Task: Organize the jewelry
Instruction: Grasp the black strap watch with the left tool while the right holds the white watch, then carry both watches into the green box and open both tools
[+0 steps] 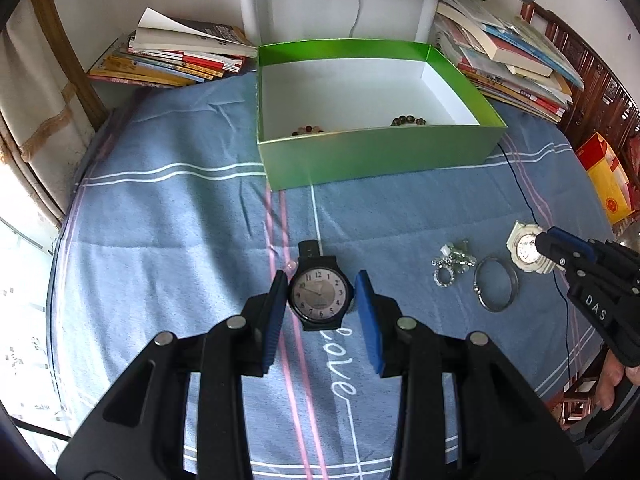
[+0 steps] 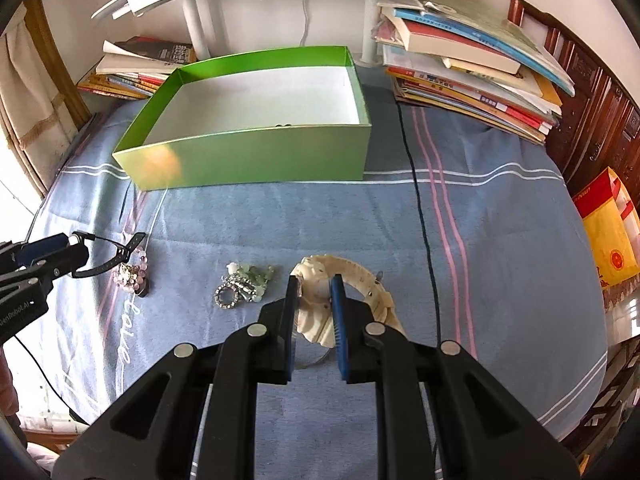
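The blue striped cloth (image 1: 180, 240) carries the stitched white word "Love". The black watch (image 1: 320, 296) has a dial numbered 1 to 12. White letters "DAS" stand on the right gripper (image 1: 545, 242). The book spines' print is too small to read.

Two watches (image 1: 321, 295), one bangle (image 1: 496, 285), one green box (image 1: 380, 160), perhaps two bead bracelets (image 1: 408, 121) inside.
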